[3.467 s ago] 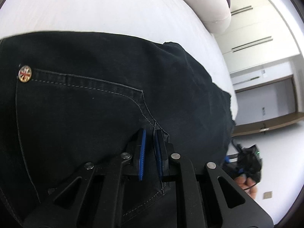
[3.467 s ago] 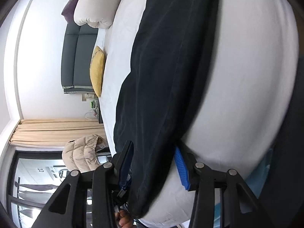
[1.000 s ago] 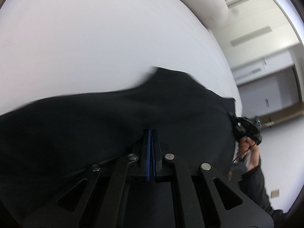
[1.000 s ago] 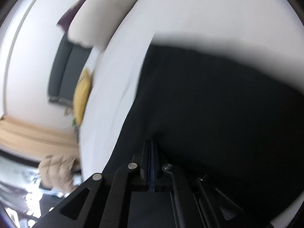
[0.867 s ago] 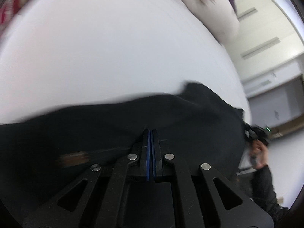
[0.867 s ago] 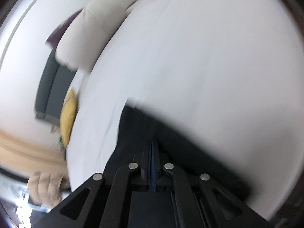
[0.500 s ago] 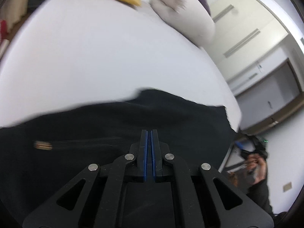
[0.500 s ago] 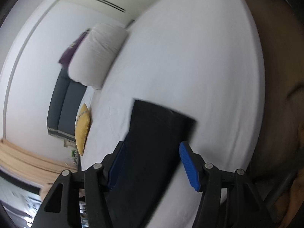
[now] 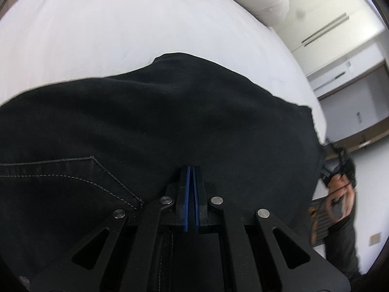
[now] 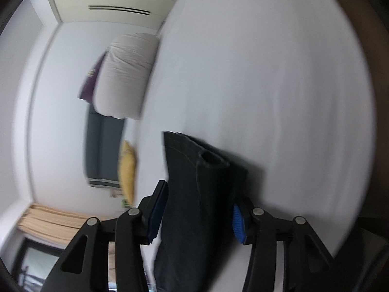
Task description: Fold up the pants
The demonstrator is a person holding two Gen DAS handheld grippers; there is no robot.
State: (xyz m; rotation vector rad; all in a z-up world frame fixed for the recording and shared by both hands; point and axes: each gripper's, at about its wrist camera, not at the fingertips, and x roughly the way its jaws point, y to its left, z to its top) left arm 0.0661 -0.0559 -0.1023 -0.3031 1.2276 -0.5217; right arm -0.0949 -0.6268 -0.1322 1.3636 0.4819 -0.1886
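The black pants (image 9: 170, 121) lie on the white bed (image 9: 97, 24), spread broad and dark right under the left gripper (image 9: 190, 187), whose blue pads are pressed nearly together; fabric appears to run between them, though the dark cloth hides the pinch itself, so a grip is likely but not certain. A stitched pocket seam (image 9: 102, 170) sits just to the left of those fingers. In the right view the right gripper (image 10: 197, 209) stands wide, its pads either side of a narrow run of the pants' leg (image 10: 201, 194) without closing on it. That strip runs straight away from the gripper, its open hem (image 10: 212, 158) at the far end, toward the pale pillow (image 10: 126, 73). The leg's long axis lines up with the right gripper's reach, so that hand looks better placed for the next fold.
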